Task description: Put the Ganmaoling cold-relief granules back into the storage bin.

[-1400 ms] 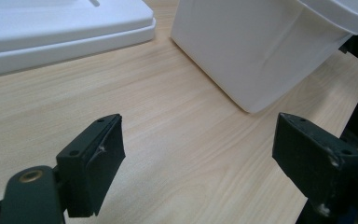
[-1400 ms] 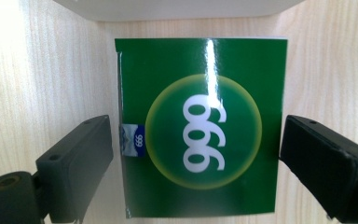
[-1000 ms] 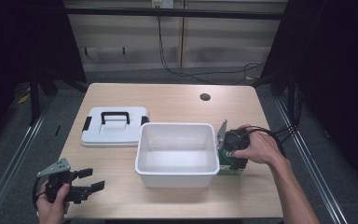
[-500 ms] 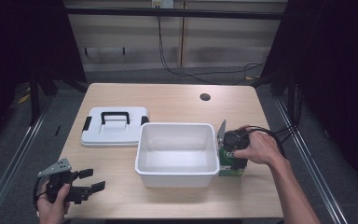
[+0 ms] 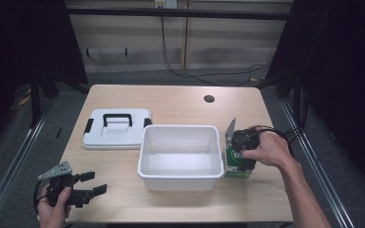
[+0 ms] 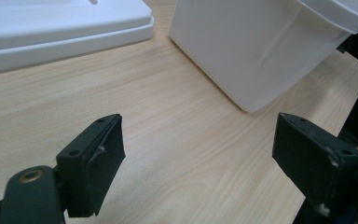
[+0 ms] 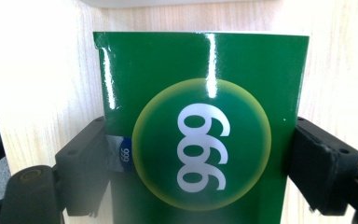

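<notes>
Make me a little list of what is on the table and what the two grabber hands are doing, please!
table: light wood table with a small dark hole near the far edge
tub: white tub, open, nothing seen inside
lid: white lid with a black handle, lying flat to the left of the tub
box: green box with 666 printed in a pale circle, on the table right of the tub
right gripper: right gripper, jaws on both sides of the green box
left gripper: left gripper, jaws wide open, empty, above bare wood
</notes>
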Action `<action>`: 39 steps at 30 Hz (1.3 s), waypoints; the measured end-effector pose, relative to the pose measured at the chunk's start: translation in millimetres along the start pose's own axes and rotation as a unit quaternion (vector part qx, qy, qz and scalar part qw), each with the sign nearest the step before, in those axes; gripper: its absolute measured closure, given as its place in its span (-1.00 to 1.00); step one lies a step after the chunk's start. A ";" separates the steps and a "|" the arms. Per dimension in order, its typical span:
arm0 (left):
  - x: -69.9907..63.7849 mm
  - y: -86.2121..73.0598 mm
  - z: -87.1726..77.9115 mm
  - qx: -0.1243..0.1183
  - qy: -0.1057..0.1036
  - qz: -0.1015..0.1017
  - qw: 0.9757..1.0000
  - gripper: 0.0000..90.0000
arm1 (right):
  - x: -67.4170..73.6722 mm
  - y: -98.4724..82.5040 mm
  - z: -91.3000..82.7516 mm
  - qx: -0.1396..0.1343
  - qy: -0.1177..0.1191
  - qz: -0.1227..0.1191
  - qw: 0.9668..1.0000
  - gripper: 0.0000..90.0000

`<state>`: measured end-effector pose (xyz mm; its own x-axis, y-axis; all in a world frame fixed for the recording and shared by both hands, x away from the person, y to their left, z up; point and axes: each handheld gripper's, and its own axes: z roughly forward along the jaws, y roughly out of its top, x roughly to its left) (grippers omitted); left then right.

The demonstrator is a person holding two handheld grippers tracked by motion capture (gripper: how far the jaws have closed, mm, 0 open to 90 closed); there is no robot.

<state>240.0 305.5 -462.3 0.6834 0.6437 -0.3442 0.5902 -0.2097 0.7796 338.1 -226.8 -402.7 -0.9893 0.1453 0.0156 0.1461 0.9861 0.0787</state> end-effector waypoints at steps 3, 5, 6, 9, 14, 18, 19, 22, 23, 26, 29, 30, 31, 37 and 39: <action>0.1 0.0 -0.1 0.001 0.000 0.001 1.000 -0.63 | 1.0 -1.9 -3.1 -0.002 0.000 0.010 1.000 -0.64; 0.0 0.0 0.1 0.000 0.000 0.000 1.000 -0.63 | 1.1 -3.1 -5.4 -0.006 0.001 0.011 1.000 -0.64; 0.2 0.0 0.4 0.000 0.000 0.000 1.000 -0.63 | 0.7 -3.3 -6.7 -0.007 0.002 0.010 1.000 -0.64; 0.2 0.1 0.5 0.001 0.000 0.001 1.000 -0.63 | 1.2 -4.2 -10.2 -0.008 0.002 0.016 1.000 -0.64; 0.1 0.0 0.6 0.001 0.000 0.000 1.000 -0.63 | 0.4 -5.0 -16.5 -0.012 0.004 0.021 1.000 -0.64; 0.7 0.5 0.7 -0.001 -0.001 0.000 1.000 -0.63 | -0.5 -6.5 -21.9 -0.019 0.004 0.026 0.999 -0.64; 1.0 0.7 1.1 0.000 0.000 -0.001 1.000 -0.63 | -0.7 -7.0 -23.2 -0.020 0.004 0.027 0.999 -0.64; 1.6 0.9 1.5 0.000 -0.001 -0.003 1.000 -0.63 | -1.2 -9.5 -25.5 -0.022 0.005 0.032 0.999 -0.64; 1.7 1.0 1.5 0.001 -0.001 -0.002 1.000 -0.63 | -1.8 -10.1 -26.7 -0.022 0.005 0.032 0.999 -0.64; 0.9 0.9 2.1 0.001 -0.002 -0.001 1.000 -0.63 | -2.4 -12.9 -29.8 -0.031 0.005 0.042 0.999 -0.64; 0.8 0.8 1.9 0.002 -0.001 0.000 1.000 -0.63 | -3.0 -14.6 -32.0 -0.036 0.006 0.039 0.999 -0.64; 0.9 0.7 1.7 0.001 0.000 -0.001 1.000 -0.63 | -2.5 -15.1 -32.3 -0.036 0.005 0.041 0.999 -0.64; 1.1 0.7 1.8 0.001 0.000 -0.002 1.000 -0.63 | -2.2 -16.4 -33.5 -0.034 0.006 0.041 0.999 -0.64; 2.1 1.1 3.1 0.004 0.001 -0.002 1.000 -0.63 | -2.5 -22.8 -41.0 -0.039 0.004 0.052 0.998 -0.64; 2.0 1.0 2.3 0.003 0.001 -0.003 1.000 -0.63 | -3.7 -24.2 -42.9 -0.041 0.000 0.051 0.998 -0.64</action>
<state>242.9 304.9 -463.4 0.6785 0.6467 -0.3483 0.5971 -0.2093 0.7744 338.4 -254.7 -361.8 -0.9692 0.2445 0.0278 0.2458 0.9563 0.1584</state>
